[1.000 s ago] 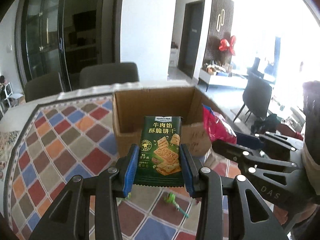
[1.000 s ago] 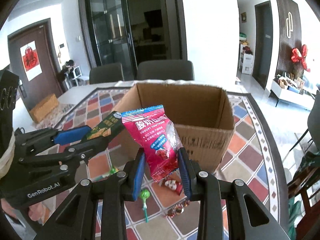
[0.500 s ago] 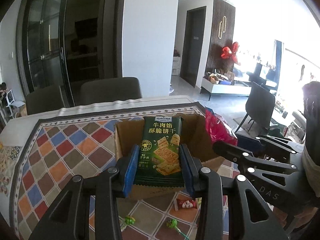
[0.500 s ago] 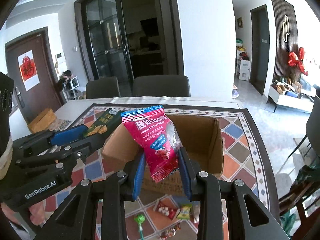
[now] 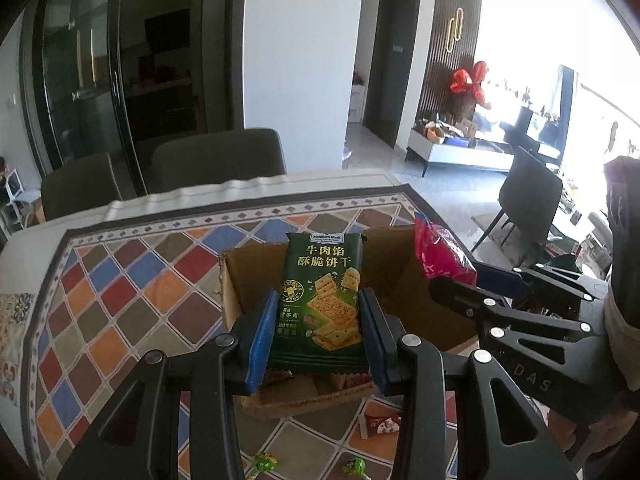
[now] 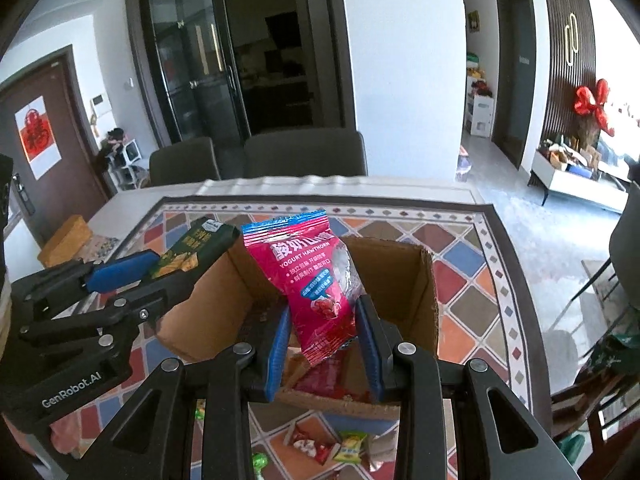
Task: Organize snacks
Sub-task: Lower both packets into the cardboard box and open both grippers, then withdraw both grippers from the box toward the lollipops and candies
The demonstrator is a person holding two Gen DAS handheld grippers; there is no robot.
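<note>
My left gripper [image 5: 320,320] is shut on a green cracker packet [image 5: 324,300] and holds it upright above the open cardboard box [image 5: 240,292]. My right gripper [image 6: 322,330] is shut on a red yogurt hawthorn bag [image 6: 316,280], also above the box [image 6: 404,280]. The right gripper with the red bag [image 5: 436,256] shows at the right of the left wrist view. The left gripper and green packet [image 6: 192,250] show at the left of the right wrist view. Some snacks lie inside the box.
The box stands on a table with a colourful diamond-pattern cloth [image 5: 120,300]. Loose wrapped candies [image 5: 380,424] and green lollipops [image 5: 266,462] lie on the cloth in front of the box. Dark chairs [image 6: 304,156] stand behind the table.
Both grippers have risen with their packets and now stand over the box's opening; the box looks lower and its inside shows.
</note>
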